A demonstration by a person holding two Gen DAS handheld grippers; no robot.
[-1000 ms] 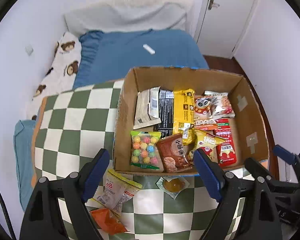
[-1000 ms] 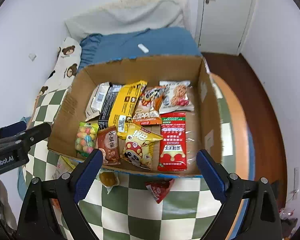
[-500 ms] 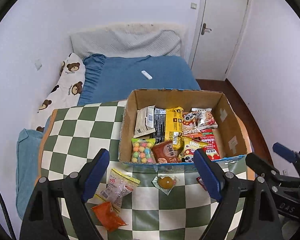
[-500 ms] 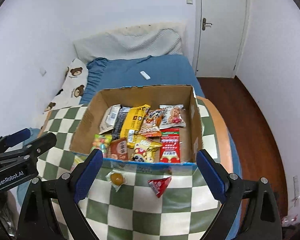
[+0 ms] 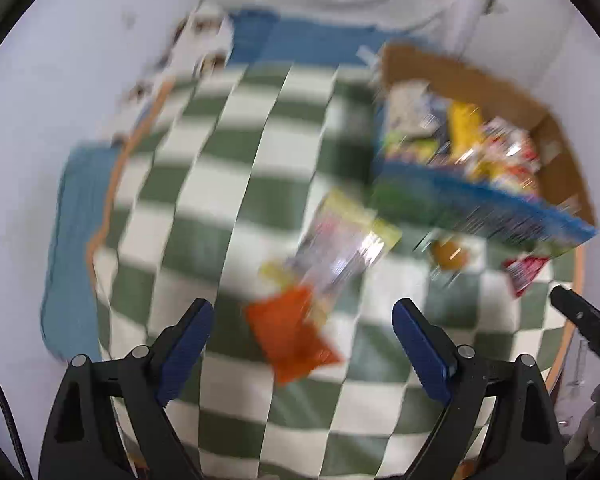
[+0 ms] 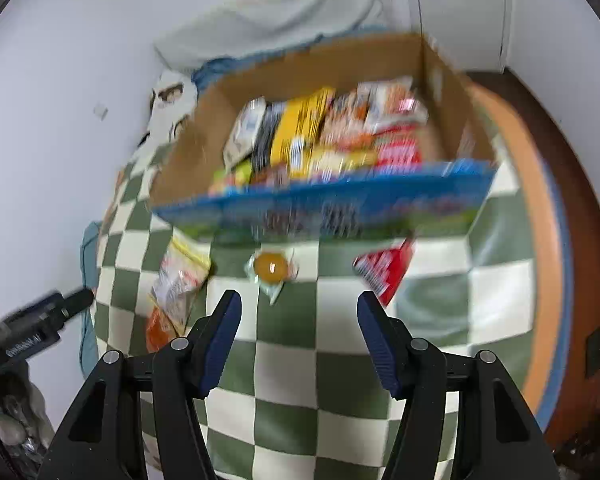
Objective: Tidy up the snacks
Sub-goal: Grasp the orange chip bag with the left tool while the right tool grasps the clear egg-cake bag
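Both views are smeared with motion blur. The left gripper (image 5: 303, 322) hangs over the checked cloth (image 5: 236, 184), its jaws having just spread wider and holding nothing — an orange packet (image 5: 290, 338) lies on the cloth below the gap, a clear yellow-edged packet (image 5: 346, 240) overlapping its far end. The right gripper (image 6: 299, 312) has just been narrowing, jaws still parted with nothing between them. Ahead of it lie a round yellow sweet (image 6: 271, 267) and a red packet (image 6: 384, 270), both just before the cardboard box (image 6: 324, 206) packed with snacks.
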